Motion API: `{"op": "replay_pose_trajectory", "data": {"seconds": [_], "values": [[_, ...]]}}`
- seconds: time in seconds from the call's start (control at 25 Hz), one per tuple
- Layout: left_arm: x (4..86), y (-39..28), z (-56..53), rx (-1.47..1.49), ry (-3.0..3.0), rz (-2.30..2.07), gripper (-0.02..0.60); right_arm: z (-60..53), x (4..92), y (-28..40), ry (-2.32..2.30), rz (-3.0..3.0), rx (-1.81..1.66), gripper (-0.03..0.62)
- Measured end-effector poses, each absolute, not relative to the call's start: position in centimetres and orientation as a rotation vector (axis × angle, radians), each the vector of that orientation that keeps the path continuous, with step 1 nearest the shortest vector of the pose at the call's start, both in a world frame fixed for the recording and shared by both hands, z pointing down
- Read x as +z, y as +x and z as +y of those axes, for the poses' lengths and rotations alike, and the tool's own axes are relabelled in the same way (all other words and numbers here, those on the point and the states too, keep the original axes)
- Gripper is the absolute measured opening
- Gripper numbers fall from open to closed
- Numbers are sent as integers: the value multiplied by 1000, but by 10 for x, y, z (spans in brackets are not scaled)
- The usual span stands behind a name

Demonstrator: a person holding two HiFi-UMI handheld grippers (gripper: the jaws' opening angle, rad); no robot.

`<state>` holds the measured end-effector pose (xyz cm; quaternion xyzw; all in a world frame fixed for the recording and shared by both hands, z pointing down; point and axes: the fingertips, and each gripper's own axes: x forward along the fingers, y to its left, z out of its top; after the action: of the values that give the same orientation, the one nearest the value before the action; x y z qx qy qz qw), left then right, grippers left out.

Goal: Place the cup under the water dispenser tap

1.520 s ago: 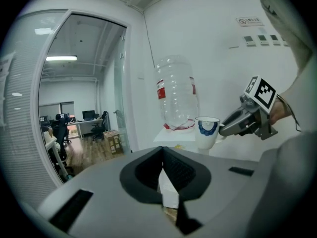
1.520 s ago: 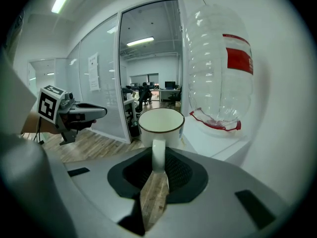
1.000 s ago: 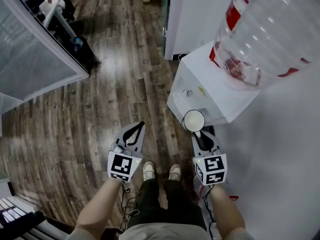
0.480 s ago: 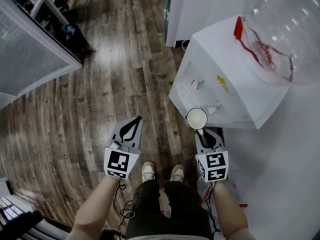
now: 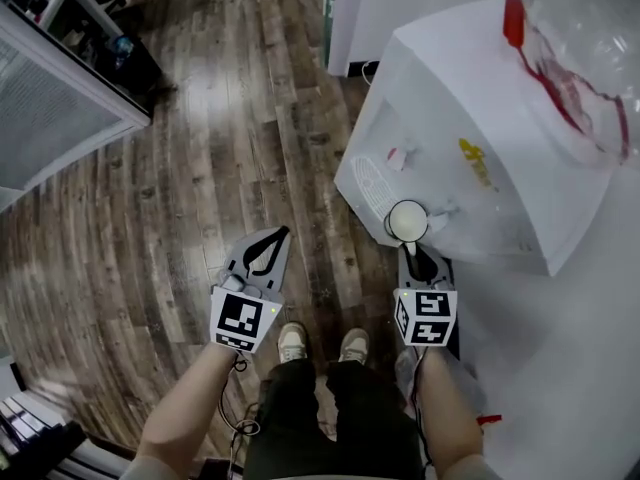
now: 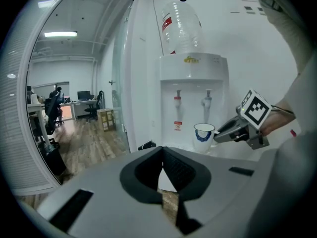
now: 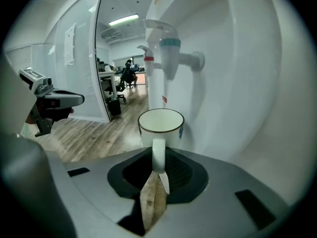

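Gripping cup by handle, right claw faces blue-collared tap.

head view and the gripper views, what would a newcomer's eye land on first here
The white cup with a dark rim, pinched by its handle in the right gripper, hangs close below the blue-banded tap. Behind it rises the white water dispenser, topped by a clear upturned bottle with a red label. The left gripper hangs shut and empty over the wood floor.
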<state>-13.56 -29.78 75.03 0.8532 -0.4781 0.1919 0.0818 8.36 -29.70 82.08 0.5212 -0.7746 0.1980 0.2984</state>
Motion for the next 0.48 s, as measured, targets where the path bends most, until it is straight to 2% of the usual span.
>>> {"op": "replay_pose_trajectory", "data": {"seconds": [0.48], "values": [[783, -129, -316, 542, 2530, -1389, 6, -304, 844, 93, 1486, -2082, 424, 78]]}}
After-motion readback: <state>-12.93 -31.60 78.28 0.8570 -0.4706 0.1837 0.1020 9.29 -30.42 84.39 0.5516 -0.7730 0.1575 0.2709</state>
